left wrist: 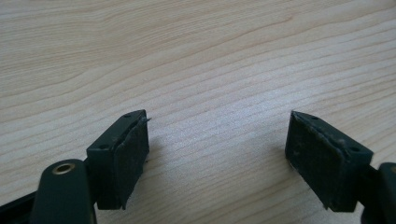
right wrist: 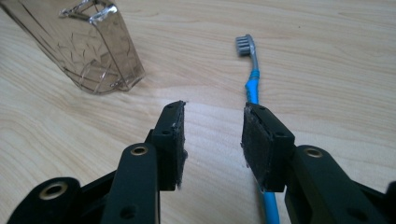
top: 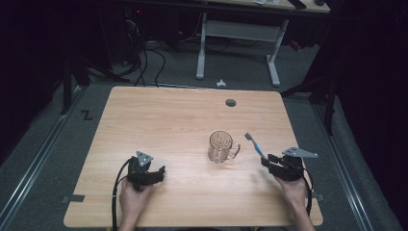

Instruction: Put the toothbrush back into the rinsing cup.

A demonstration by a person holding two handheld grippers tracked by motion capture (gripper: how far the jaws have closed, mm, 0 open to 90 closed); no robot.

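Observation:
A clear glass mug (top: 221, 147) stands right of the table's centre, its handle turned toward the right; in the right gripper view the mug (right wrist: 93, 51) sits at the upper left. A toothbrush (top: 254, 144) with a blue handle and grey head lies flat just right of it. My right gripper (top: 265, 162) is at the handle end, open. In its own view the right gripper (right wrist: 212, 126) has bare wood between the pads, and the toothbrush (right wrist: 252, 79) runs under the right-hand jaw. My left gripper (top: 161, 171) rests near the front left, and the left gripper (left wrist: 217, 140) stands wide open over bare wood.
The wooden table (top: 168, 120) has a round cable hole (top: 231, 102) near its far edge. A white-legged desk (top: 235, 29) and cables stand on the dark floor behind. The person's hands reach in over the front edge.

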